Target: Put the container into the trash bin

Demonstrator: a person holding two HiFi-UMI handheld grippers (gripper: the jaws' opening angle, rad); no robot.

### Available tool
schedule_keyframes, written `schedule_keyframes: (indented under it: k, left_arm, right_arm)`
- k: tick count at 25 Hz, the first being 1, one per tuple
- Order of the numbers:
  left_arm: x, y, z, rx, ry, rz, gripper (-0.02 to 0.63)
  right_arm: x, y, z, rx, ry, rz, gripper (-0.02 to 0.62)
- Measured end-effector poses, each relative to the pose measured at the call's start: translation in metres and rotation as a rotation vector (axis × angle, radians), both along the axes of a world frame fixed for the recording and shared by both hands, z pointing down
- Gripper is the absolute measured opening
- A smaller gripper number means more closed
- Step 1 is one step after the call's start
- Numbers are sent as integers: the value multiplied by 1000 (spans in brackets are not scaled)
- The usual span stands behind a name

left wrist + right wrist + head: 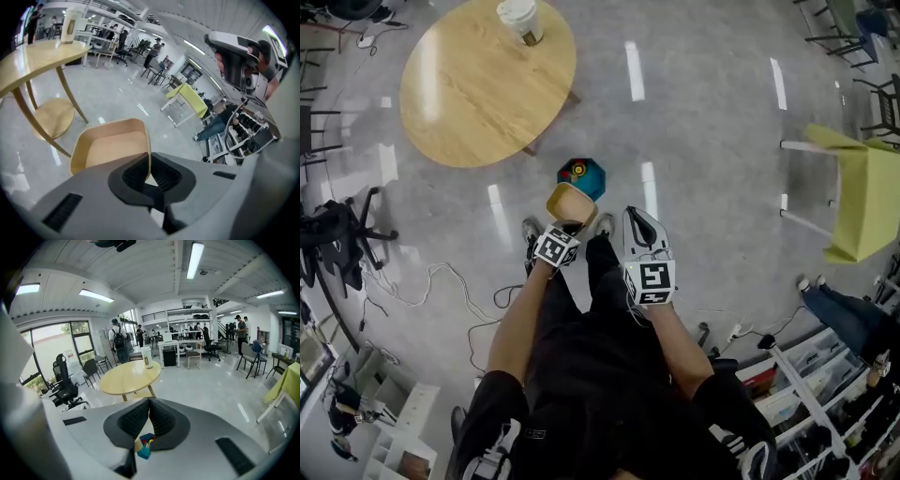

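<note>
Your left forearm reaches forward and down. The left gripper [569,223] [149,176] is clamped tight on one wall of the tan container [570,202] [111,151], which hangs at the near left edge of the teal trash bin [586,175] [144,449] on the floor. Your right forearm lies alongside. The right gripper [636,216] [149,402] has its jaws pressed together, holding nothing, just right of the bin.

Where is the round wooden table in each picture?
Head view: the round table is at the top left.
Left gripper view: the table's edge is at the upper left.
Right gripper view: the table is in the middle.
Shared landmark: the paper cup standing on it.
</note>
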State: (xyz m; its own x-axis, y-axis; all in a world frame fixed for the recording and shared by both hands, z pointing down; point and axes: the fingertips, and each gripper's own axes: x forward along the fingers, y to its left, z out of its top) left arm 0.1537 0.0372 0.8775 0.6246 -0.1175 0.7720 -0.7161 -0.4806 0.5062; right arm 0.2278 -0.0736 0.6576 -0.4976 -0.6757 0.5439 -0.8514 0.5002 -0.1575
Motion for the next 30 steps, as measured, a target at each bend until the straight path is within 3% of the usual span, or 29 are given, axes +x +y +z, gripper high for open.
schedule_keyframes:
  k: [13, 20, 30]
  left_arm:
    - [5, -17, 84, -110, 39, -206, 23]
    - [3, -37, 105, -95, 39, -241, 26]
    - [0, -46, 122, -61, 35, -340, 80]
  right_arm:
    - [4, 0, 51, -103, 22, -48, 26]
    - [11, 7, 58, -132, 24, -34, 26]
    - [30, 20, 63, -156, 41, -8, 26]
